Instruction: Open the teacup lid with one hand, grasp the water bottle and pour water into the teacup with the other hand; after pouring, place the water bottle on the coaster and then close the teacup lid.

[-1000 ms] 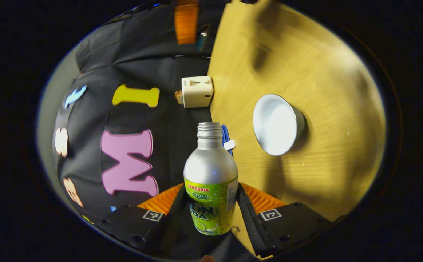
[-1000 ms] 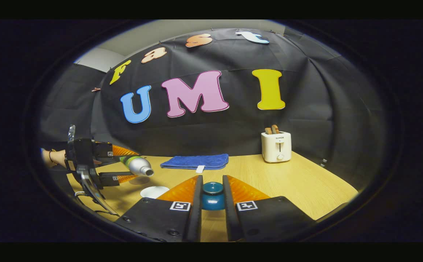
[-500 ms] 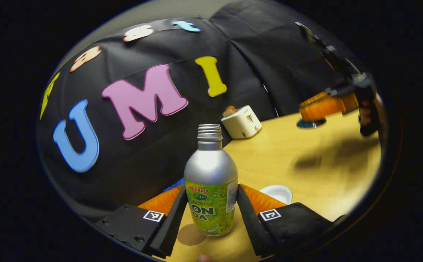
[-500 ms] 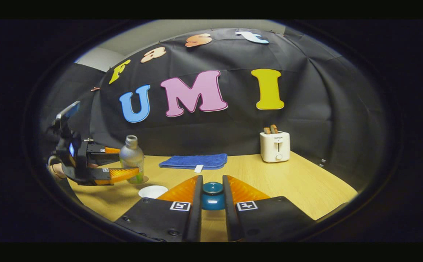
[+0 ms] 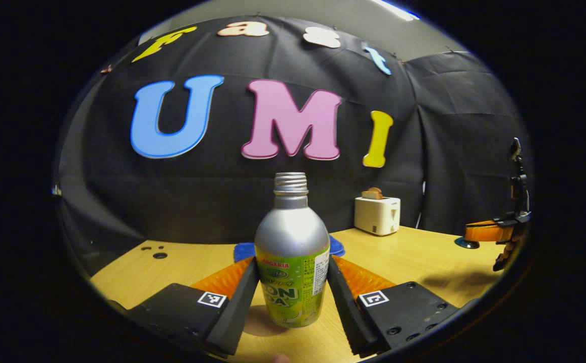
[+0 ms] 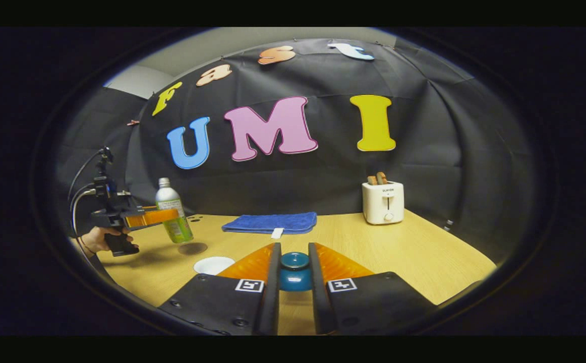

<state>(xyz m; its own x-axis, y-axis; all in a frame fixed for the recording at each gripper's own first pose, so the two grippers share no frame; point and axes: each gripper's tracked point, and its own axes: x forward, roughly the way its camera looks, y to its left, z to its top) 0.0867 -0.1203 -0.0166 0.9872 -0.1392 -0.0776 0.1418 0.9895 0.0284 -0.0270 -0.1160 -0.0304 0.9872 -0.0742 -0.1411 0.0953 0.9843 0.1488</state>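
1. One broad wooden surface (image 6: 424, 257) to work over. Keep to its near left part and ignore the blue towel (image 6: 270, 223) and the toaster (image 6: 383, 202) at the far side.
2. Gripped around the label by both fingers of the left tongs (image 5: 292, 267): the water bottle (image 5: 292, 227), uncapped, with its neck up. Seen from the right gripper view, leaning a little and seemingly just clear of the surface. Judged step: setting it down. Level the wrist first so the base meets the surface flat. Lower slowly, since an open mouth spills at any jolt.
3. Mind the white teacup (image 6: 214, 264), open and standing near the landing spot, slightly nearer and to the right. Keep the bottle and the lower finger well off its rim while descending.
4. Aim for the dark round coaster (image 6: 192, 248), lying almost directly under the bottle's base. Shift a touch toward it and centre the base before contact. Spread the fingers only once the bottle stands by itself, then draw straight back.
5. Pinched on either side between the nearly closed right tongs (image 6: 294, 247): the teal lid (image 6: 294, 272), low over the near middle of the surface. Hold it there and leave the capping until the bottle is parked.
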